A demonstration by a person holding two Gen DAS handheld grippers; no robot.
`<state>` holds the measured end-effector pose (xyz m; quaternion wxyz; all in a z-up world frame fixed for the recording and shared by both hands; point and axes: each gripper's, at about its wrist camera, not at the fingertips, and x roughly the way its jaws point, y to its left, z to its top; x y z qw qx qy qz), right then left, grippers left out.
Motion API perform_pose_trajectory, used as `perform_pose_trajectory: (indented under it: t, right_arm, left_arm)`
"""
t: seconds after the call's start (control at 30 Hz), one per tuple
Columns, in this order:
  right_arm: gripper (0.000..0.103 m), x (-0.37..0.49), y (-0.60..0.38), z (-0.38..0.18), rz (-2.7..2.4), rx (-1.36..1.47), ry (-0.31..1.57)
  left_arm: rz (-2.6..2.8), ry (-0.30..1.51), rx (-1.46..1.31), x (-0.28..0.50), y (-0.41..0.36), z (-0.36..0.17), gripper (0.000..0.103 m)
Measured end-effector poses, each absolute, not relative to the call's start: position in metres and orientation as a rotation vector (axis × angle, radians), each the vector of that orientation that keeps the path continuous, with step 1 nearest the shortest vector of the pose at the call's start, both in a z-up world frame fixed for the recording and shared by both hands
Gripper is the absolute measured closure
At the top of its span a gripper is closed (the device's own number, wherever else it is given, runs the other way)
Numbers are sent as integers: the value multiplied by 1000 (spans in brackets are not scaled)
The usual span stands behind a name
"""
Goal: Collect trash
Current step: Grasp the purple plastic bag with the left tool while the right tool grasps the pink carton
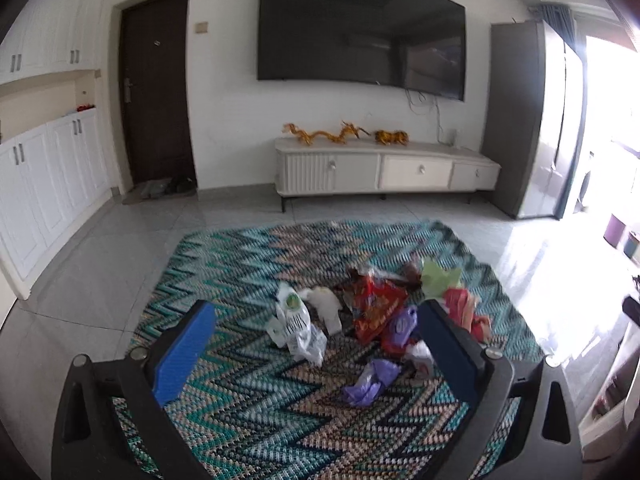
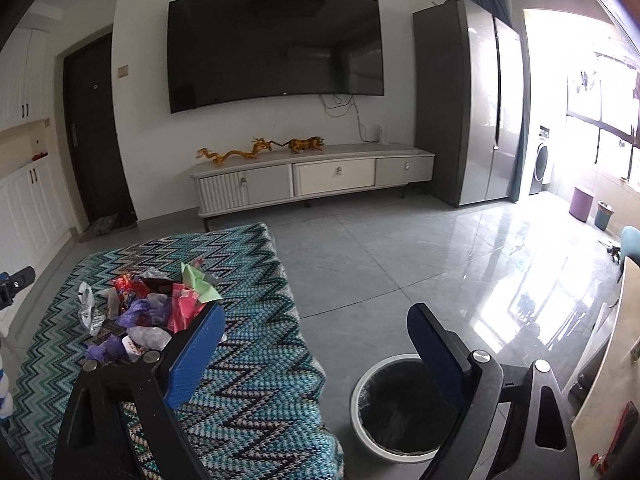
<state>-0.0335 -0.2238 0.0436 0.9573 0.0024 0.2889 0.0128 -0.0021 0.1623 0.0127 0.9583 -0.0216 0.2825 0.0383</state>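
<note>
Both the left gripper [image 1: 316, 322] and right gripper [image 2: 316, 326] were spread and empty; collecting had not begun. Next: pinch a wrapper from the pile [image 1: 376, 312] at centre frame, then carry it to the bin [image 2: 394, 408] at lower right.

The trash pile [image 1: 380, 312] is partly covered by the left gripper's right finger [image 1: 444, 344]; the print on its wrappers is blurred; the bin [image 2: 360, 412] is partly hidden behind the right gripper's finger [image 2: 436, 348].
</note>
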Motion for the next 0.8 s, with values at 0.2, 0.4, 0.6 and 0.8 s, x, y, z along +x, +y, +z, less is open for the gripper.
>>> perform_pose_trajectory:
  t: [0.2,0.4,0.6,0.8]
  right_arm:
    - [19,-12,-202,29,113,-11,658]
    - [25,18,-182,13,182,-15,729]
    - [41,54,-160,-11,302,4,822]
    - [53,94,-143,-41,410,43,919]
  left_arm:
    - [-22,681,20,16,145,-30,7]
    - [-61,744,36,35,136,-55,7]
    - [-141,822,20,54,132,-79,23]
    - [-218,886,5,65,128,-99,40]
